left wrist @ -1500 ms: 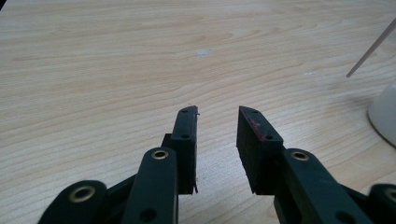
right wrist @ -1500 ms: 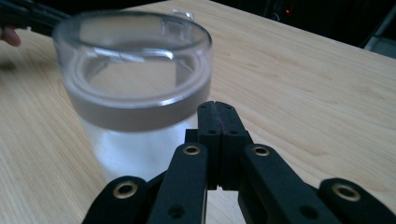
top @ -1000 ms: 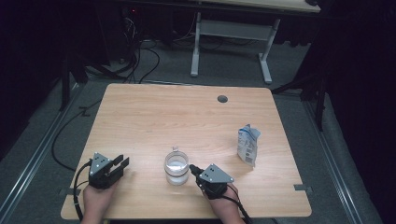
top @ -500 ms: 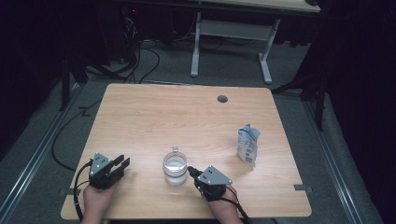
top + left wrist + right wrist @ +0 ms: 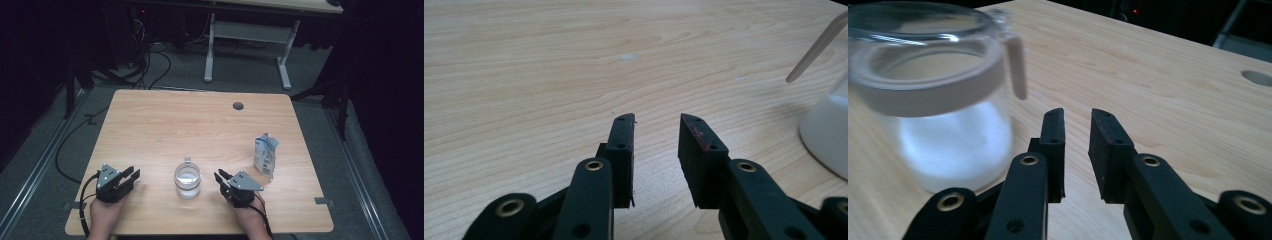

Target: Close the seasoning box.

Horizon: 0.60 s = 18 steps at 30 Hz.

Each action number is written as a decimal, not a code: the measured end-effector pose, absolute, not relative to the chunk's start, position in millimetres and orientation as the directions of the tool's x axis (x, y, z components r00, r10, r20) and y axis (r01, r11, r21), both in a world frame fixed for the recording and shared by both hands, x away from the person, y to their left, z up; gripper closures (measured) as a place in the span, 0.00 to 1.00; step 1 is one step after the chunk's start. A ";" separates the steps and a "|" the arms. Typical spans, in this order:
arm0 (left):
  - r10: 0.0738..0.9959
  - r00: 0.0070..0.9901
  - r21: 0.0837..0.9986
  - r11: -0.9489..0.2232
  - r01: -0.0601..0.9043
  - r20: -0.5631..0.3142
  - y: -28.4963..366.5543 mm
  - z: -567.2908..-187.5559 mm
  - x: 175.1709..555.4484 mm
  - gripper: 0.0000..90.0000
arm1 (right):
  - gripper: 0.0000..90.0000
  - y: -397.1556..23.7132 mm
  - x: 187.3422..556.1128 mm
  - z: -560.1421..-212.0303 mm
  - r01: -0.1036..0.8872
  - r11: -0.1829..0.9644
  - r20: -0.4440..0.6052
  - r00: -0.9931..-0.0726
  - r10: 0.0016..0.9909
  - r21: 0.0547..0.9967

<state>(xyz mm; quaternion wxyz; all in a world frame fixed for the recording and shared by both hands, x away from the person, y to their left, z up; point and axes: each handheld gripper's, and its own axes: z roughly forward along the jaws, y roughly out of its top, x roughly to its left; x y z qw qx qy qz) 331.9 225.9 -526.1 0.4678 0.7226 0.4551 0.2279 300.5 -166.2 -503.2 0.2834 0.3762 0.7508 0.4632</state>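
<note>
A glass jar (image 5: 187, 180) holding something white stands near the table's front edge, between my two grippers. In the right gripper view the jar (image 5: 933, 100) rises close by on the left, with a small handle (image 5: 1017, 65) on its rim. My right gripper (image 5: 219, 176) lies just right of the jar and points at it. Its jaws stand a narrow gap apart, and the right gripper (image 5: 1078, 117) holds nothing. My left gripper (image 5: 131, 175) rests left of the jar. That left gripper (image 5: 656, 125) is open and empty, and the jar (image 5: 829, 135) sits at the right edge of its view.
A small blue and white carton (image 5: 265, 155) stands at the right of the wooden table (image 5: 175, 125). A round cable hole (image 5: 238, 106) sits near the far edge. Cables and a second desk's legs (image 5: 210, 50) lie on the floor beyond.
My right gripper has shifted slightly to the right, away from the jar. The left gripper and the jar have stayed where they were.
</note>
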 end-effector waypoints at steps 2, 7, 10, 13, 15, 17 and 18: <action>0.870 0.484 0.884 -0.149 0.443 -0.096 225.0 -526.3 331.8 0.75 | 0.82 -173.4 302.9 -504.0 0.312 0.278 -0.073 -0.537 0.840 0.908; 0.868 0.487 0.883 -0.151 0.444 -0.097 223.9 -526.2 331.1 0.75 | 0.77 -196.6 305.7 -505.5 0.331 0.253 -0.068 -0.482 0.873 0.909; 0.867 0.488 0.884 -0.149 0.443 -0.098 224.2 -526.1 331.0 0.75 | 0.73 -214.6 303.4 -506.3 0.338 0.248 -0.076 -0.448 0.891 0.908; 0.867 0.488 0.884 -0.147 0.443 -0.101 223.7 -526.2 330.9 0.74 | 0.71 -236.6 299.3 -506.5 0.355 0.217 -0.060 -0.405 0.912 0.909; 0.866 0.490 0.885 -0.150 0.441 -0.097 222.7 -526.3 330.8 0.73 | 0.71 -250.3 294.7 -505.6 0.359 0.203 -0.058 -0.377 0.924 0.911; 0.865 0.492 0.884 -0.154 0.441 -0.094 221.6 -526.6 330.8 0.72 | 0.70 -262.0 290.8 -505.0 0.361 0.185 -0.049 -0.354 0.934 0.914; 0.864 0.495 0.884 -0.157 0.441 -0.094 221.0 -526.7 331.0 0.72 | 0.70 -263.1 290.2 -505.1 0.362 0.182 -0.048 -0.350 0.936 0.914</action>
